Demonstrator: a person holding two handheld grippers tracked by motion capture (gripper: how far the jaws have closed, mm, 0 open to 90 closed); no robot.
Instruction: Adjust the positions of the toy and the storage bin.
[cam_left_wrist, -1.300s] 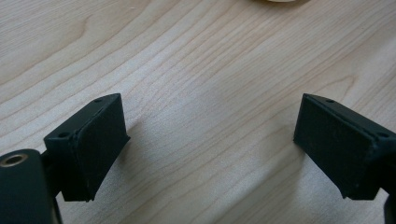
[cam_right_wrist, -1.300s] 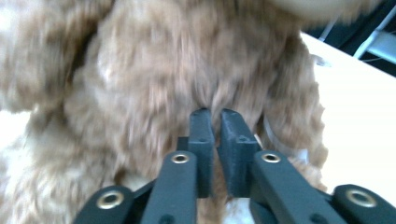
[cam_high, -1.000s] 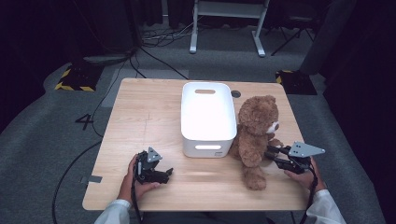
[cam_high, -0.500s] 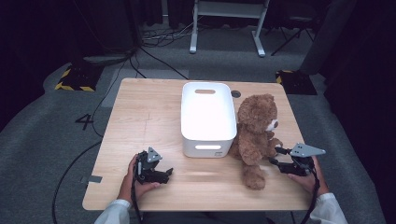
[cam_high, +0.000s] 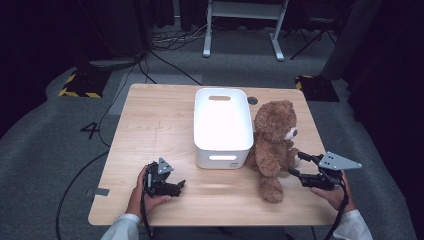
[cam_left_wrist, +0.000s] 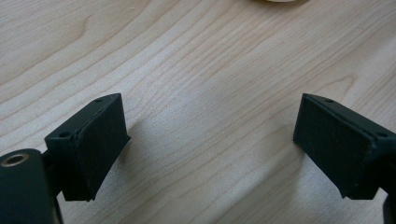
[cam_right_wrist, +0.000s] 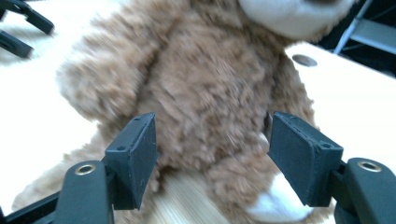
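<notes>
High view: the teddy bear (cam_high: 272, 142) sits on the worktop (cam_high: 150, 125), leaning against the white bin (cam_high: 222, 125). The right gripper (cam_high: 296, 165), just beside the bear, has just been opening its fingers, nothing clamped. The left gripper (cam_high: 177, 186), fingers apart, rests near the bin's front.
</notes>
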